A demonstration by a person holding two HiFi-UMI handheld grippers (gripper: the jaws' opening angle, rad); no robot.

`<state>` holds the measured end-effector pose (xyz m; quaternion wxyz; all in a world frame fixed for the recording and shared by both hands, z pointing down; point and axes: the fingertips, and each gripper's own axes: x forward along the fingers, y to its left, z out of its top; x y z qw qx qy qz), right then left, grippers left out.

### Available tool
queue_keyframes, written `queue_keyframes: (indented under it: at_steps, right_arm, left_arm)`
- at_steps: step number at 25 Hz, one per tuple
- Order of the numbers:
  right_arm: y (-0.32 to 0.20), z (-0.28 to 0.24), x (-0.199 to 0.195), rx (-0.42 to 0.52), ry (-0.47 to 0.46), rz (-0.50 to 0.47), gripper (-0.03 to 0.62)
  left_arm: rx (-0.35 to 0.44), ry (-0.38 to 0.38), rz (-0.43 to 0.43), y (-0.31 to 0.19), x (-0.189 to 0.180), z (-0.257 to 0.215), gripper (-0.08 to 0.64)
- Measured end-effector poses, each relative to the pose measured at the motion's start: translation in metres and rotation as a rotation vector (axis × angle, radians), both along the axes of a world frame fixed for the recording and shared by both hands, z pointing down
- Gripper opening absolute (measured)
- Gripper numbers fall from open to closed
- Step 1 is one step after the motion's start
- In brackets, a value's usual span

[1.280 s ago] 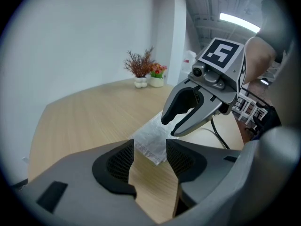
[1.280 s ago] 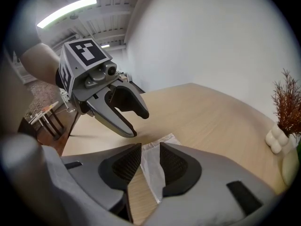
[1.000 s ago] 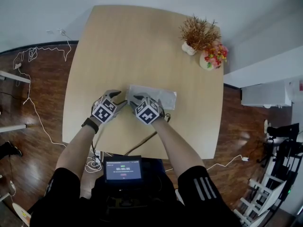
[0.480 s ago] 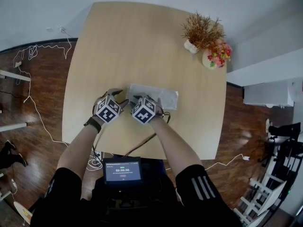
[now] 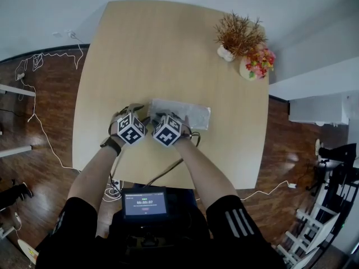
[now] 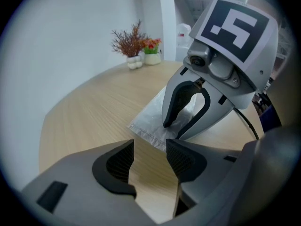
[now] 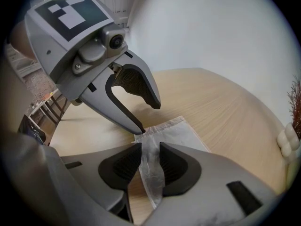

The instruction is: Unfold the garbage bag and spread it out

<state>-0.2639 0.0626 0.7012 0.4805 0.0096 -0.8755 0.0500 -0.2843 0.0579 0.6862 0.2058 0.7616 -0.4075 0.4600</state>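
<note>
The garbage bag (image 5: pixel 182 114) lies folded into a flat, grey, see-through rectangle on the wooden table (image 5: pixel 146 49). Both grippers point steeply down at its left end, side by side. My left gripper (image 6: pixel 149 149) is open, with bare table between its jaws and the bag's corner (image 6: pixel 150 125) just beyond them. My right gripper (image 7: pixel 150 161) is open too; the bag's near edge (image 7: pixel 183 135) runs under the gap between its pads. The right gripper (image 6: pixel 173 131) also shows in the left gripper view, its fingertips apart and down on the bag.
A vase of dried twigs (image 5: pixel 238 35) and a pot of coloured flowers (image 5: pixel 255 63) stand at the table's far right corner. A small screen (image 5: pixel 145 202) hangs at my chest. Cables (image 5: pixel 39 122) trail over the wooden floor to the left.
Both grippers have sunk toward the bag's left end, and the left one has drawn closer to the right. The bag has not moved.
</note>
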Motion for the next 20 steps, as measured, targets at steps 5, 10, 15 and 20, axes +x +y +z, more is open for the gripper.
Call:
queue_keyframes:
  at_steps: [5, 10, 15, 20]
  right_arm:
    - [0.001, 0.000, 0.000, -0.016, 0.007, -0.001, 0.146]
    - [0.002, 0.003, 0.001, -0.018, 0.008, -0.006, 0.143]
    - [-0.001, 0.001, 0.000, -0.005, 0.004, 0.002, 0.135]
    - [0.003, 0.002, 0.002, -0.003, 0.006, -0.007, 0.092]
  left_arm:
    - [-0.012, -0.029, 0.003, -0.001, -0.001, 0.006, 0.222]
    - [-0.013, -0.043, -0.001, -0.003, -0.002, 0.008, 0.222]
    - [-0.028, -0.061, 0.005, -0.003, -0.002, 0.013, 0.222]
    - [-0.032, -0.069, 0.013, -0.002, -0.001, 0.013, 0.221]
